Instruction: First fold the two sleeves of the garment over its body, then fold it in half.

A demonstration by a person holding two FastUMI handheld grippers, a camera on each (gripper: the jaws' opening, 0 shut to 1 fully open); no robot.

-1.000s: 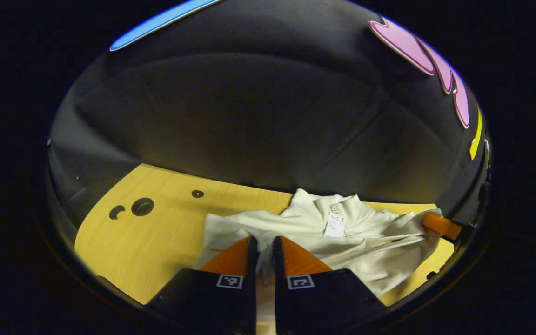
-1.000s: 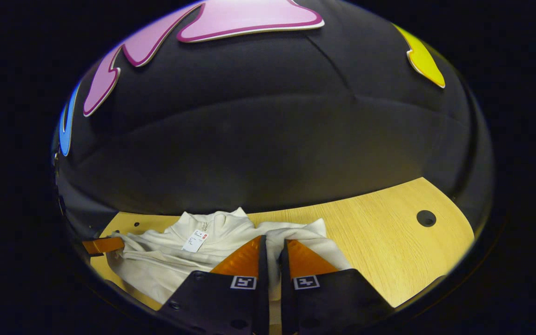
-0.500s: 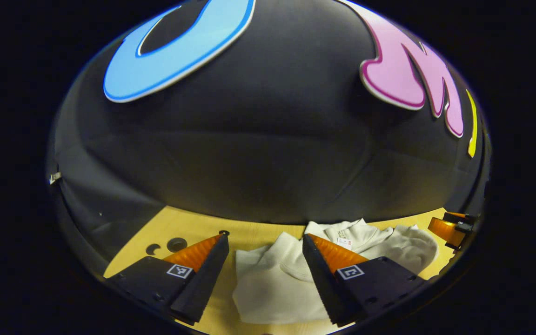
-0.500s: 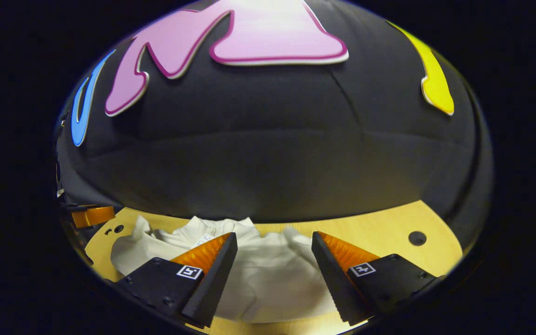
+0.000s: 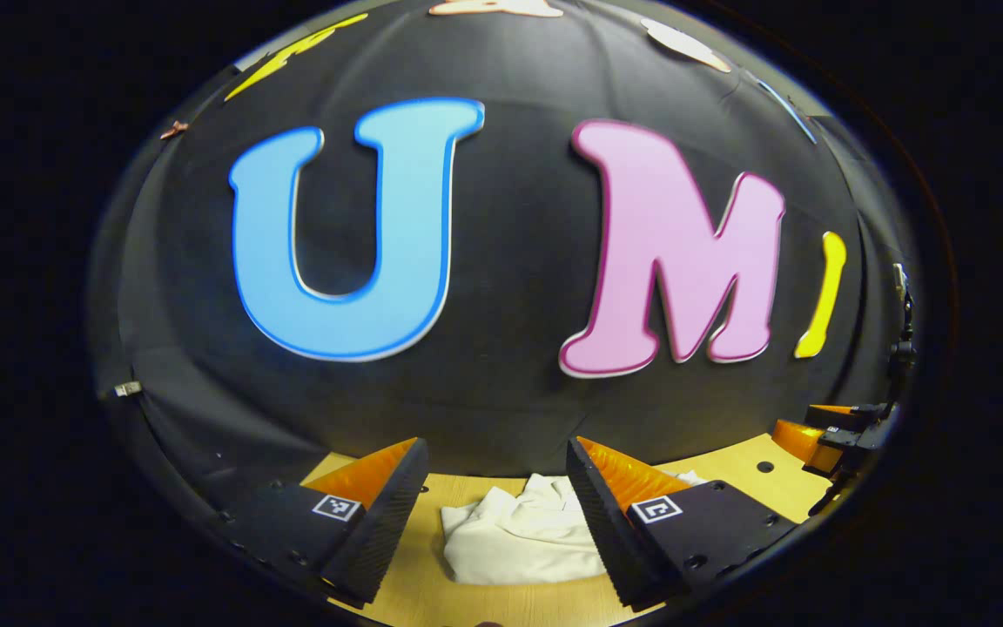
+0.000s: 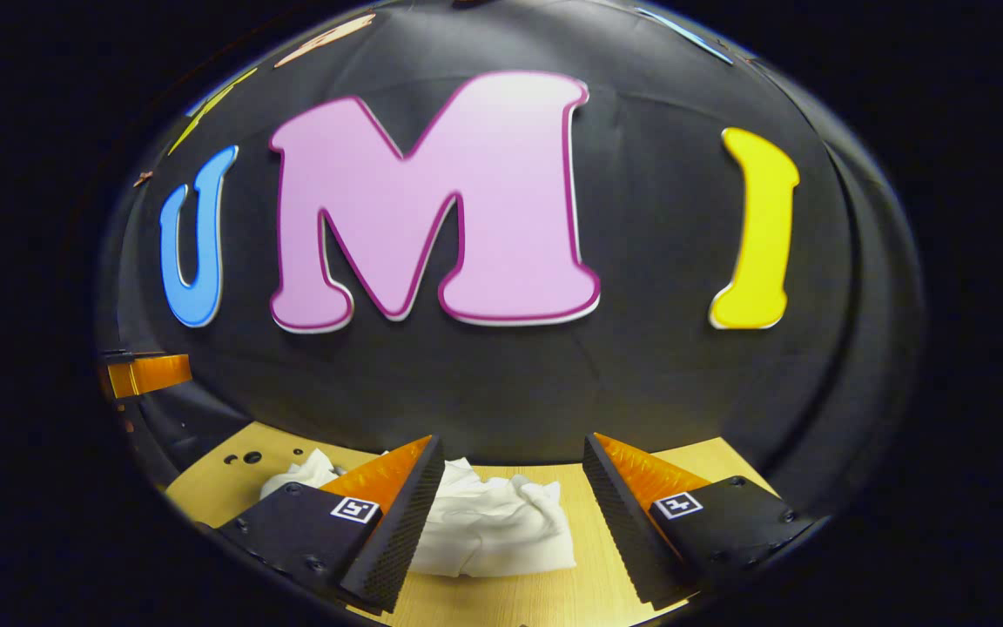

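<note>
Both grippers, left gripper [image 5: 494,475] and right gripper [image 6: 510,470], have lifted away wide open, leaving the cream knit garment [image 6: 488,527] folded at 6 o'clock; retreat straight up.

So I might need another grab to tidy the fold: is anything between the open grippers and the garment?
Nothing visible. The garment lies on the bare table, seen between the open fingers of the left gripper and of the right gripper.
</note>
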